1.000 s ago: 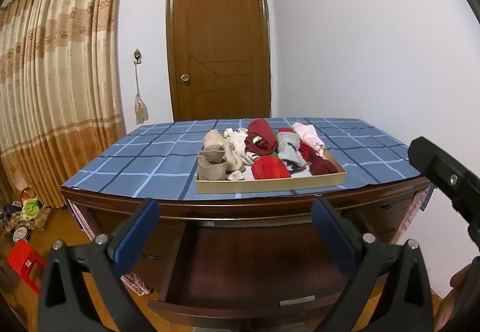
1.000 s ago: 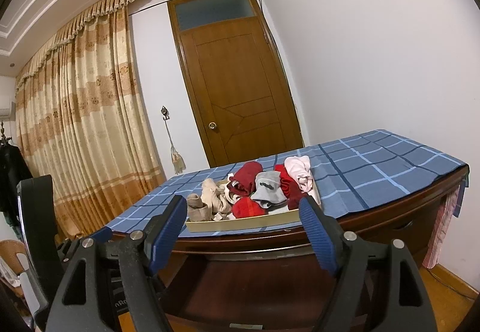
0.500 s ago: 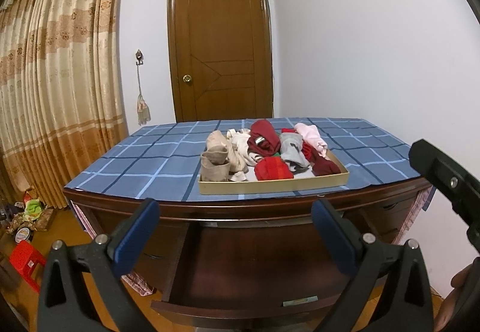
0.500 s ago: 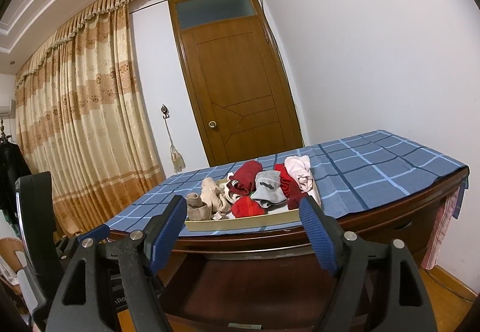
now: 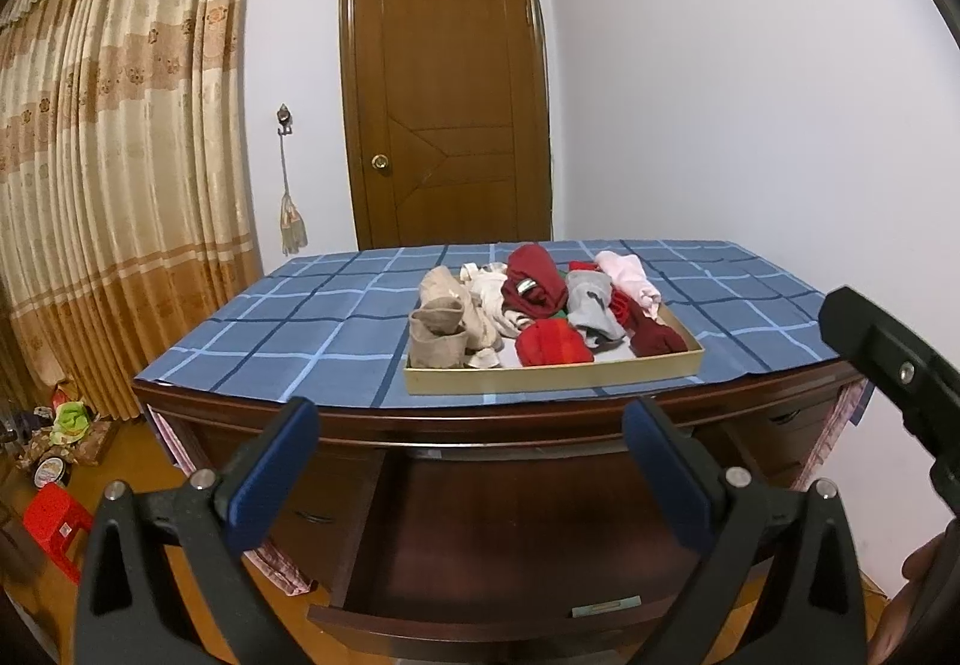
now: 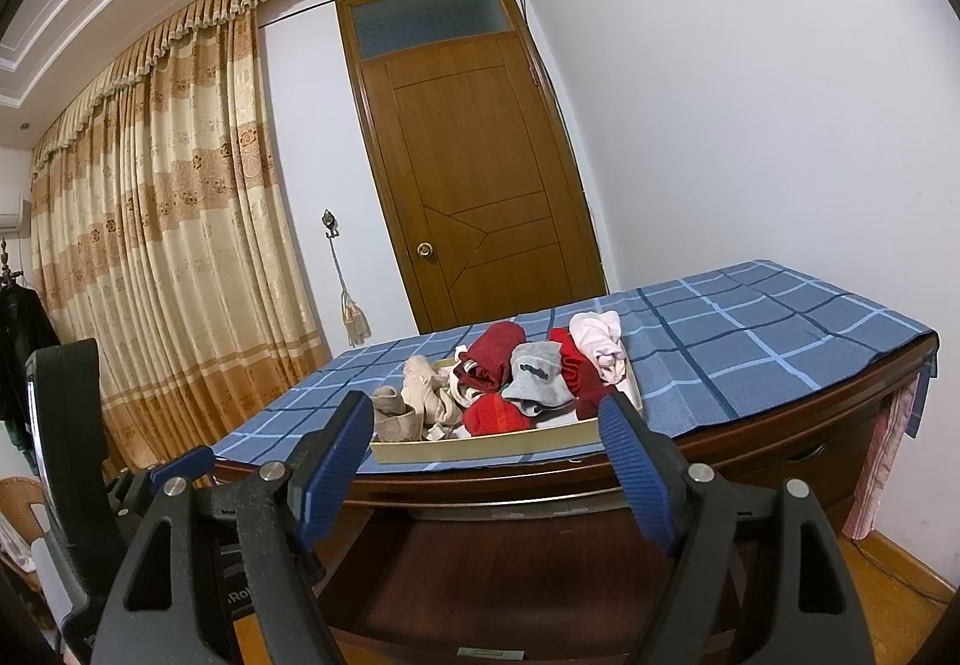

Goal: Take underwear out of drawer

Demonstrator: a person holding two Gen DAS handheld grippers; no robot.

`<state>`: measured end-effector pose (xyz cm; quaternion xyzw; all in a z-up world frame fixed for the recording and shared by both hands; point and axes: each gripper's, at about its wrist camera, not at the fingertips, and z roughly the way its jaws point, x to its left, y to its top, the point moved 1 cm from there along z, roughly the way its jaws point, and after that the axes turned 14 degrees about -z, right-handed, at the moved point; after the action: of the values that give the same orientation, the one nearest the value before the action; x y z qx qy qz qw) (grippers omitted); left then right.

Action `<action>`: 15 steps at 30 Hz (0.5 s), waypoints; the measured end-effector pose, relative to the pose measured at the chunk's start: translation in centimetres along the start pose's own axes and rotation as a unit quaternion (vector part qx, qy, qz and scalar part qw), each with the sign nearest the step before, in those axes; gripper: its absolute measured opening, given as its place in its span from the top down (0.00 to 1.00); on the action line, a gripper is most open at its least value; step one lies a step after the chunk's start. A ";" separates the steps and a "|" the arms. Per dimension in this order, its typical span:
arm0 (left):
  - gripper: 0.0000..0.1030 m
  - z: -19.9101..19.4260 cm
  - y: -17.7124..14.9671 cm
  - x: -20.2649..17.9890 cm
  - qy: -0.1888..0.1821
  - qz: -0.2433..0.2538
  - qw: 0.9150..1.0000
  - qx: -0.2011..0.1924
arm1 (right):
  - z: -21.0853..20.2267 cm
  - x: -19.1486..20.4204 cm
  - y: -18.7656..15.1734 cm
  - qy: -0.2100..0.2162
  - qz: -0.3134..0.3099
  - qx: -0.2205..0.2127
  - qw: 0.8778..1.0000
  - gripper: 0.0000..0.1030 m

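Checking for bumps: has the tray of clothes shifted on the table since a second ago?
No. The tray keeps its place against the tablecloth grid.

A tray (image 5: 552, 374) of underwear (image 5: 537, 305) sits on the bench (image 5: 288, 329) near its front edge — right of centre. Below it the drawer (image 5: 510, 533) stands pulled out. Behind the bench is a door (image 5: 447, 113); left of it — curtains (image 5: 114, 173).

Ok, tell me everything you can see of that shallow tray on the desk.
The tray is a shallow, tan, cardboard-looking rectangle with low walls, lying flat on the blue checked cloth near the desk's front edge, above the open drawer. Rolled garments fill it: beige at the left, dark red, bright red, grey and pink toward the right. Nothing else touches it.
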<state>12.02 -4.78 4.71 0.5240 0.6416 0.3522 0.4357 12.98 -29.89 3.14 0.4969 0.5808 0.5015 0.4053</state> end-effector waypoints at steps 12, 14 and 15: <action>0.00 0.5 -0.1 0.5 0.012 -0.005 1.000 0.002 | 0.2 0.2 -0.3 -0.002 0.005 0.005 1.000 0.23; 0.00 0.7 -0.1 0.6 0.013 -0.006 1.000 0.004 | 0.3 0.2 -0.5 -0.002 0.005 0.006 1.000 0.23; 0.00 0.8 -0.2 0.6 0.012 -0.007 1.000 0.006 | 0.3 0.2 -0.5 -0.002 0.005 0.006 1.000 0.23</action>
<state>12.64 -4.18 4.16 0.5176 0.6526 0.3517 0.4272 13.10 -29.60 2.61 0.5032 0.5807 0.4989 0.4009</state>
